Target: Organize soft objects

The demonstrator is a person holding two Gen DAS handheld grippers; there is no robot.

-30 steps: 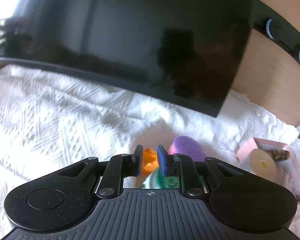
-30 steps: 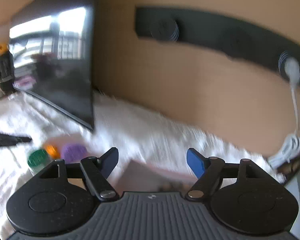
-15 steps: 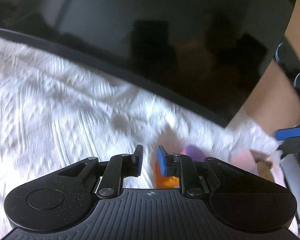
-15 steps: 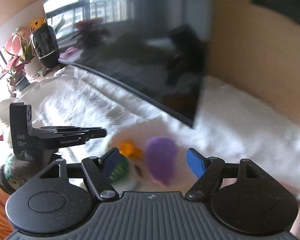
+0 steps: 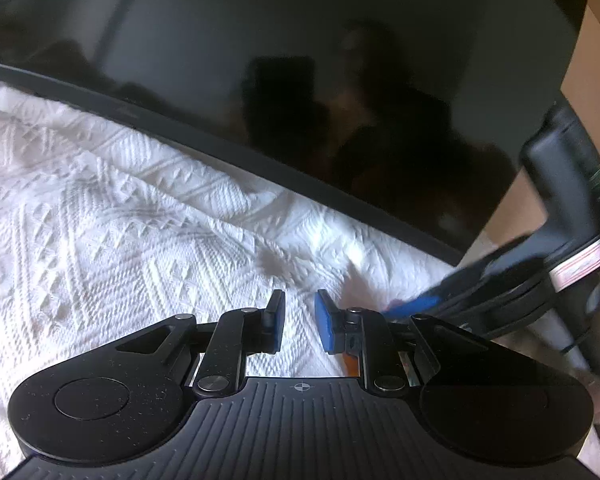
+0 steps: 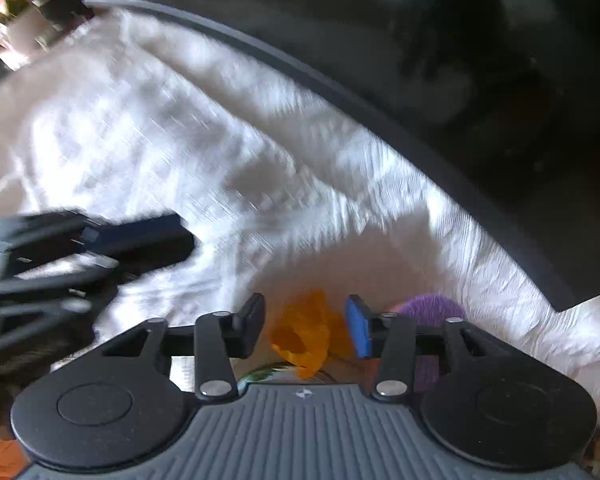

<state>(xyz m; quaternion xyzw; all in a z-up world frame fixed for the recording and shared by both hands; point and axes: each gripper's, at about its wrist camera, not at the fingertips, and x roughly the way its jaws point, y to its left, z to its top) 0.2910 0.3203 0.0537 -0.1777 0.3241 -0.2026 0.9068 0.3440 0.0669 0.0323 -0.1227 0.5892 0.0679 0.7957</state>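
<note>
An orange soft object lies on the white textured cloth, between the fingers of my right gripper. The jaws are closing and the pads stand a little apart from the orange object on both sides. A purple soft object sits just right of the blue pad, and a green piece peeks out beneath the gripper body. My left gripper hovers over bare cloth, shut with nothing between its pads. A sliver of the orange object shows under its right finger.
A large black screen stands along the back of the cloth, and its lower edge runs close behind the soft objects. The right gripper's blue finger reaches in at the right of the left wrist view. Potted plants stand far left.
My right gripper swung down from facing the wall to over the orange and purple objects, and its jaws narrowed. The left gripper slid left, off the objects and onto bare cloth.
</note>
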